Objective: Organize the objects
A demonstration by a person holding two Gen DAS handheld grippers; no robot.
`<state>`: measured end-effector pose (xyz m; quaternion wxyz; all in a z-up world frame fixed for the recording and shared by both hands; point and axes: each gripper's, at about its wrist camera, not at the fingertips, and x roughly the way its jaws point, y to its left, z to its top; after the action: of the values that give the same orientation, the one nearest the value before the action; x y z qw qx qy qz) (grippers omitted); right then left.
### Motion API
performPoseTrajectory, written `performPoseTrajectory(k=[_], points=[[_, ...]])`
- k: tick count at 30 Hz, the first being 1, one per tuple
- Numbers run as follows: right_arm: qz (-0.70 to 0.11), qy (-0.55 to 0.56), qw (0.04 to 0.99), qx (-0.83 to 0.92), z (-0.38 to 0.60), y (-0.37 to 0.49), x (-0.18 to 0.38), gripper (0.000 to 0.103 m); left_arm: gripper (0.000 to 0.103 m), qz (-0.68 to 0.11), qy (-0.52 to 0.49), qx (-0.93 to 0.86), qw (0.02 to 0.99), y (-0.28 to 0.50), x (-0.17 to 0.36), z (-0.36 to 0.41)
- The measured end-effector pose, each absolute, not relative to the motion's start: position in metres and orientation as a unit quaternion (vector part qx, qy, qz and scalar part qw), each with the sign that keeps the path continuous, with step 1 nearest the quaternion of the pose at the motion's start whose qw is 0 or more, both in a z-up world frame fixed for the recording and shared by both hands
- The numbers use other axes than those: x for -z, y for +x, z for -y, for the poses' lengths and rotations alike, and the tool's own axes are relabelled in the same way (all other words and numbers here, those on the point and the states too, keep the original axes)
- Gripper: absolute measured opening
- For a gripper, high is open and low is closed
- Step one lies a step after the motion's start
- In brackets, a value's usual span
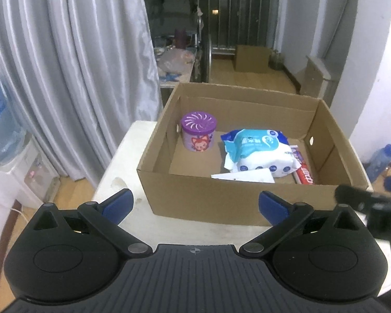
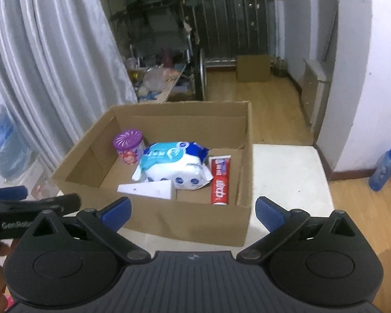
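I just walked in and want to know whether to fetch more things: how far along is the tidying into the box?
Looks mostly done: the purple canister, wipes pack, toothpaste tube and a white wedge-shaped piece already lie inside the cardboard box. In hand: nothing; the left gripper and right gripper are open and empty. Left: nothing visible on the white table beside it.

You see a matt corrugated cardboard box (image 2: 169, 219); inside it, a glossy plastic wipes pack (image 2: 174, 167) and glossy red toothpaste tube (image 2: 220, 182).
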<state>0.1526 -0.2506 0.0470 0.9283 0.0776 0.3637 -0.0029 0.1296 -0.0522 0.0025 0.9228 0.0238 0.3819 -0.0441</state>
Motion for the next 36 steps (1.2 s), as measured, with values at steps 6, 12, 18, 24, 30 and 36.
performPoseTrajectory(k=[6, 12, 18, 24, 30, 36], points=[[-0.369, 0.067, 0.927, 0.003, 0.241, 0.157, -0.044, 0.103, 0.103, -0.386, 0.037, 0.056, 0.92, 0.136, -0.001, 0.055], [-0.376, 0.068, 0.924, 0.021, 0.243, 0.16, -0.038, 0.103, 0.103, -0.389, 0.041, 0.065, 0.918, 0.141, 0.001, 0.057], [-0.381, 0.077, 0.921, 0.032, 0.247, 0.162, -0.035, 0.103, 0.103, -0.391, 0.05, 0.071, 0.917, 0.143, 0.002, 0.062], [-0.384, 0.083, 0.919, 0.037, 0.249, 0.162, -0.033, 0.103, 0.103, -0.39, 0.06, 0.07, 0.916, 0.145, 0.003, 0.065], [-0.387, 0.088, 0.917, 0.039, 0.252, 0.161, -0.032, 0.103, 0.102, -0.391, 0.068, 0.069, 0.916, 0.145, 0.003, 0.068], [-0.386, 0.09, 0.917, 0.041, 0.252, 0.16, -0.033, 0.103, 0.102, -0.388, 0.072, 0.067, 0.917, 0.144, 0.002, 0.069]])
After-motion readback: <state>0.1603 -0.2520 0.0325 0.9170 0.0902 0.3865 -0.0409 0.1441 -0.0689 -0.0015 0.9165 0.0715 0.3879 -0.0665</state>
